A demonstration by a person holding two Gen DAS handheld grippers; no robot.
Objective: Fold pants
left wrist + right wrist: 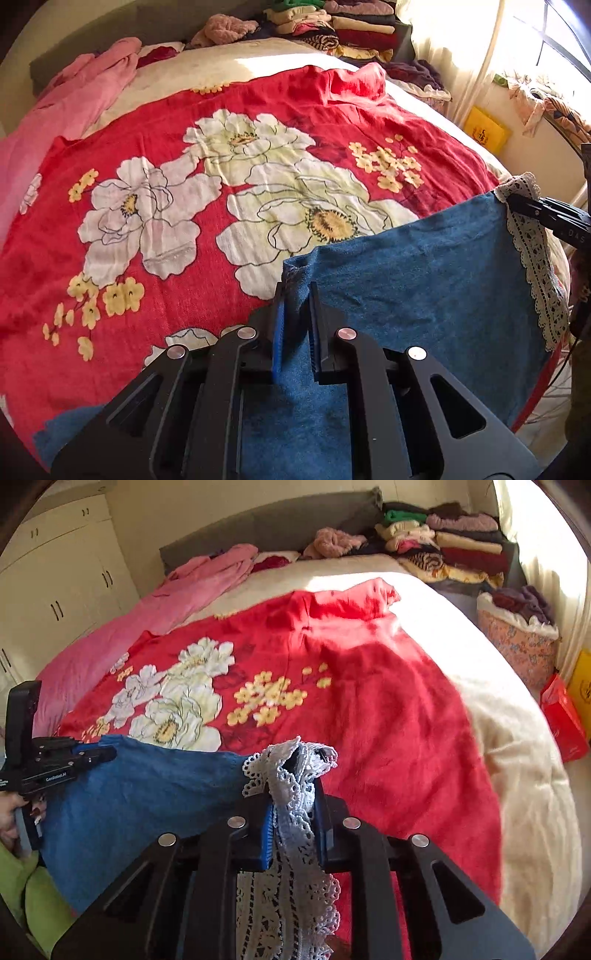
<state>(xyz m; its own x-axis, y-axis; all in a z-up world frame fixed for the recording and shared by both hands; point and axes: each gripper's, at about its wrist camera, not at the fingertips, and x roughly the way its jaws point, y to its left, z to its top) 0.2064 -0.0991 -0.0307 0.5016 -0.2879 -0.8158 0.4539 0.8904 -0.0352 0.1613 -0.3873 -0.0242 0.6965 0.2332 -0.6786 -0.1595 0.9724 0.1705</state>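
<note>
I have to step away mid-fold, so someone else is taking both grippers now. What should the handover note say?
Left gripper: shut on a plain corner of the blue pants.
Right gripper: shut on the white lace trim at the pants' other corner.
The pants hang stretched between the two grippers, over the red floral blanket on the bed.
Done: both corners gripped and held up.
Left: no fold is visible yet; lay the pants down and fold them, probably on the blanket.
</note>
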